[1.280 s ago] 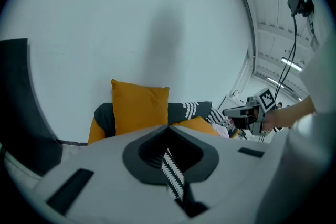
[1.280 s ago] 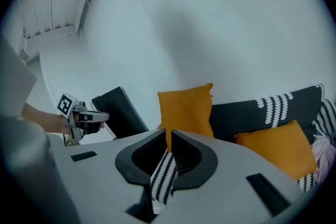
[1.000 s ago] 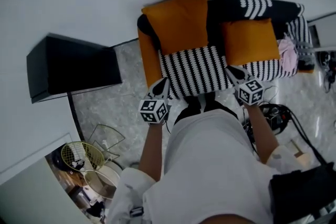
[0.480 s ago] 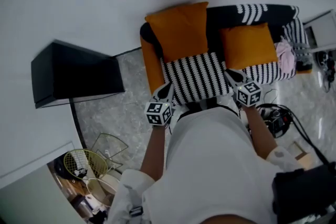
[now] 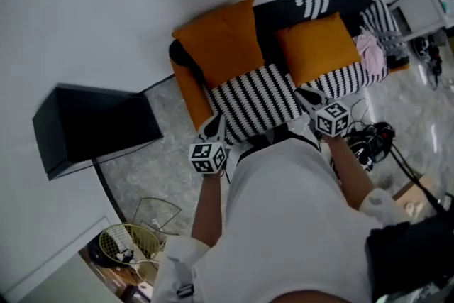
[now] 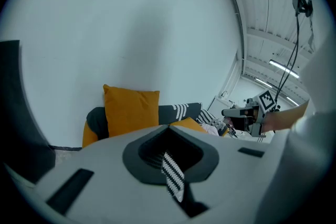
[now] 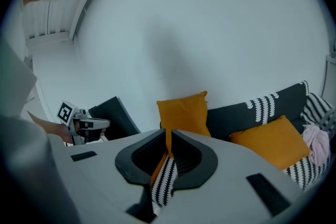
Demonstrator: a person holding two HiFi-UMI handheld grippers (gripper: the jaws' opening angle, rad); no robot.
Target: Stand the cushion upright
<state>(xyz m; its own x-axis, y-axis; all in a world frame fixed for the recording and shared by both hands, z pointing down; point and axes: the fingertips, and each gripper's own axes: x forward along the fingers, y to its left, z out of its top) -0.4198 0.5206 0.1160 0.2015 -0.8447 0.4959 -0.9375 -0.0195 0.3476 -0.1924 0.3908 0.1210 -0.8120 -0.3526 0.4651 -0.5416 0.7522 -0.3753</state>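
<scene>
A black-and-white striped cushion (image 5: 255, 101) lies tilted over the sofa's front, between two orange cushions and me. My left gripper (image 5: 215, 125) is shut on its near left corner, and striped fabric (image 6: 172, 178) shows pinched between the jaws. My right gripper (image 5: 310, 100) is shut on its near right corner, where striped cloth with an orange edge (image 7: 164, 176) sits in the closed jaws. One orange cushion (image 5: 220, 42) stands upright against the sofa's back at the left. The other orange cushion (image 5: 317, 46) leans further right.
The black sofa (image 5: 284, 10) with a striped throw stands against the white wall. A pink cloth (image 5: 370, 53) lies on its right end. A black cabinet (image 5: 92, 128) is at left, a wire basket (image 5: 128, 245) at lower left, and cables (image 5: 372, 142) on the floor at right.
The head view has swung, so the sofa now sits slanted in the picture. Both grippers keep their hold on the striped cushion's corners and have barely moved.
</scene>
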